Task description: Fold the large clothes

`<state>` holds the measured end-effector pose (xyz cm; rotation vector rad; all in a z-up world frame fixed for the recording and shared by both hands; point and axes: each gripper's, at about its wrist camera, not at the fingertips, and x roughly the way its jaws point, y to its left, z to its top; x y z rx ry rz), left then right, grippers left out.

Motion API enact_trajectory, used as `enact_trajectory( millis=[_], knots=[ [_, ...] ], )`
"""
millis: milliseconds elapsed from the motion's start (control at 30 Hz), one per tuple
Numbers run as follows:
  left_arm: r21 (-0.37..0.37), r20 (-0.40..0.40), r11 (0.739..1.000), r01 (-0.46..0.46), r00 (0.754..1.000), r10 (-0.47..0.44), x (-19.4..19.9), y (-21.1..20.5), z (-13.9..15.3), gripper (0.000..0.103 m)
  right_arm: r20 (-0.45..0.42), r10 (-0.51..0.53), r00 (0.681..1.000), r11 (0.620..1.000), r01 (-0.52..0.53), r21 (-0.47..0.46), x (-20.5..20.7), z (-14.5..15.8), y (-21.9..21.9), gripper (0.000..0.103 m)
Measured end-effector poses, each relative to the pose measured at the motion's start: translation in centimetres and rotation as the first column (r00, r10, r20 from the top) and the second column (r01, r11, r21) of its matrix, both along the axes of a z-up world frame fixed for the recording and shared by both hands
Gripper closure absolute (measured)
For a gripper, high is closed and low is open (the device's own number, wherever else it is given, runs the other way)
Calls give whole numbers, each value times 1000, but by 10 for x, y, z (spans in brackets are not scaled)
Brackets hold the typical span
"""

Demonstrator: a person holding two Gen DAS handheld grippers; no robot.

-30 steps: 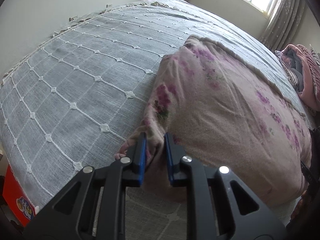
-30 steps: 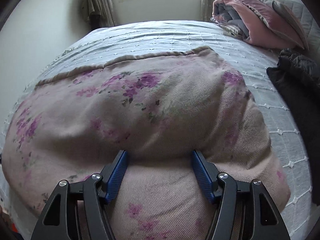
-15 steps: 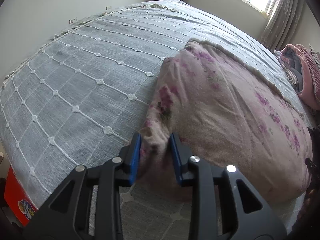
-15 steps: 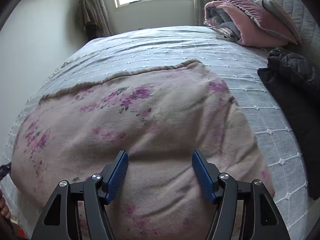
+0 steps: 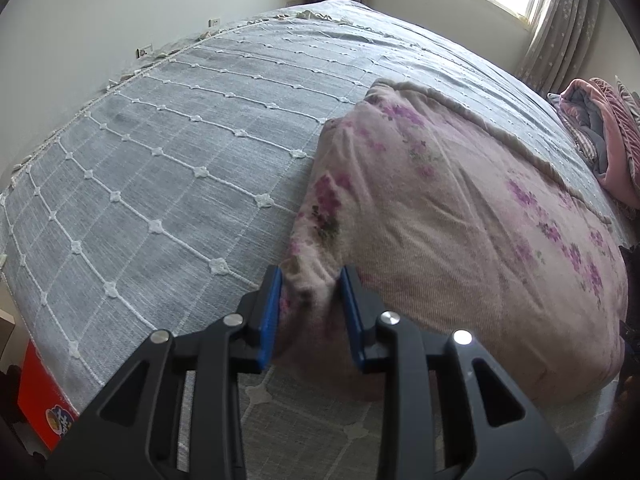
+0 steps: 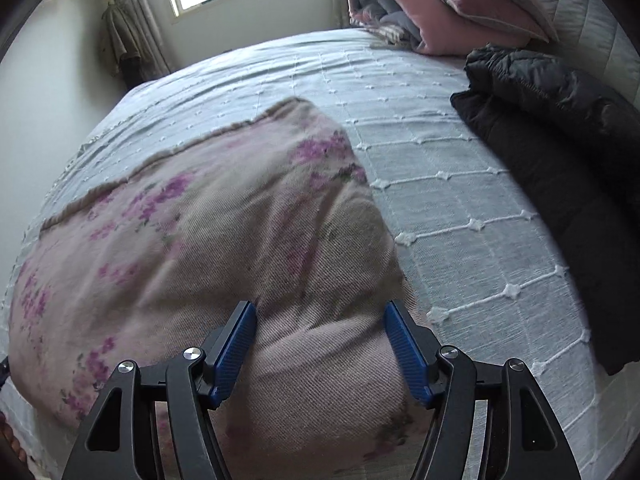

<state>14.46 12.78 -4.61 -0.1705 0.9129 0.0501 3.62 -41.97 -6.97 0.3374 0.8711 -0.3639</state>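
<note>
A large pink floral garment (image 5: 460, 232) lies folded on the grey quilted bed (image 5: 160, 168). My left gripper (image 5: 312, 300) sits at the garment's near left corner, jaws partly open, with a bunch of cloth between the blue pads but loose. In the right wrist view the same garment (image 6: 200, 240) fills the left and middle. My right gripper (image 6: 320, 340) is wide open over its near right edge, the cloth bulging between the pads without being clamped.
A black padded jacket (image 6: 560, 152) lies on the bed to the right. A pink and grey folded blanket (image 6: 420, 8) is by the headboard. An orange box (image 5: 44, 408) stands on the floor at the bed's left edge. A window is at the far wall.
My left gripper's jaws have opened wider, letting go of the garment corner they pinched. My right gripper has stayed open, pulled back and swung right, showing more of the bed and jacket.
</note>
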Motion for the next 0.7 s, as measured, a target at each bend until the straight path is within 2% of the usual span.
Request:
enact_trajectory(
  millis=[33,100,167,233,300,367,467,567,600,700],
  knots=[
    [-19,-4,1000,2,1000,-2,1,2,0,69,9,-4,1000,1000,4,6,-3,2,-1,35],
    [-77,-13,997,4,1000,-5,1,12,2,57,39,-9,999,999,8,32,-9,7,-4,35],
    [-145,-15,989,-7,1000,5,-1,25,4,34,85,-21,996,996,14,91,-18,13,-13,35],
    [-213,-11,977,-24,1000,22,-4,40,6,32,120,-60,991,983,38,180,-29,15,-27,33],
    [-289,-37,957,-36,999,26,-8,51,4,32,157,-134,978,949,81,305,-49,12,-39,29],
    [-381,-50,924,-27,999,9,-15,57,1,29,178,-185,966,906,98,412,-69,5,-48,27],
    [-437,-88,899,-10,996,-32,-18,53,-10,24,181,-208,961,883,105,457,-91,0,-53,24],
    [-475,-164,878,-58,986,-24,-23,50,-26,25,145,-239,960,866,143,479,-106,-11,-58,23],
    [-509,-178,858,-70,984,-25,-29,49,-30,25,139,-252,958,847,149,510,-108,-15,-63,23],
    [-602,-163,797,-34,983,-80,-44,36,-35,24,120,-306,944,750,162,641,-110,-35,-73,23]
  ],
)
